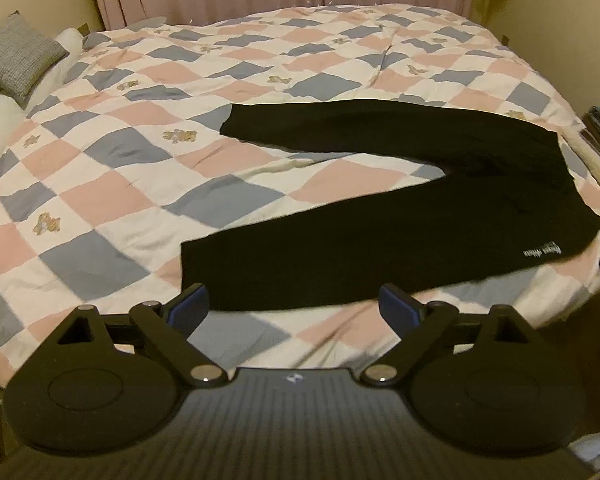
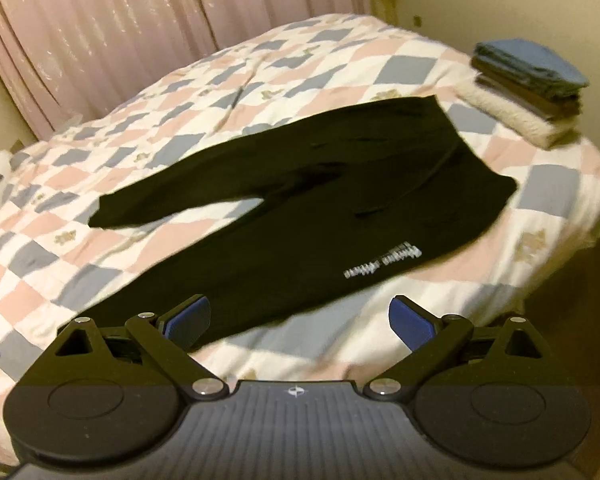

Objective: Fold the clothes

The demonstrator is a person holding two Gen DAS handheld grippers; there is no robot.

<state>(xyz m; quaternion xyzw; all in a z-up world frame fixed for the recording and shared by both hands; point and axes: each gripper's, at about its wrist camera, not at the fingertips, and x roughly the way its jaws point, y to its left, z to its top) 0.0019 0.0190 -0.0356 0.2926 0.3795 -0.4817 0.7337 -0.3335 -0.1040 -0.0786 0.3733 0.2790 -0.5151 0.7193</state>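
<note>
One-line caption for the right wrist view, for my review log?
Open right tool above black trousers spread flat on a checked quilt, folded stack at the far corner.

Left gripper (image 1: 294, 306) fingers spread wide; right gripper (image 2: 300, 318) likewise.

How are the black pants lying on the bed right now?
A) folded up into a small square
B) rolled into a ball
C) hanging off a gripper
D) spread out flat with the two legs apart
D: the black pants lie flat on the checkered quilt, their two legs spread in a V, and both the left gripper and the right gripper are open and hold nothing.
</note>
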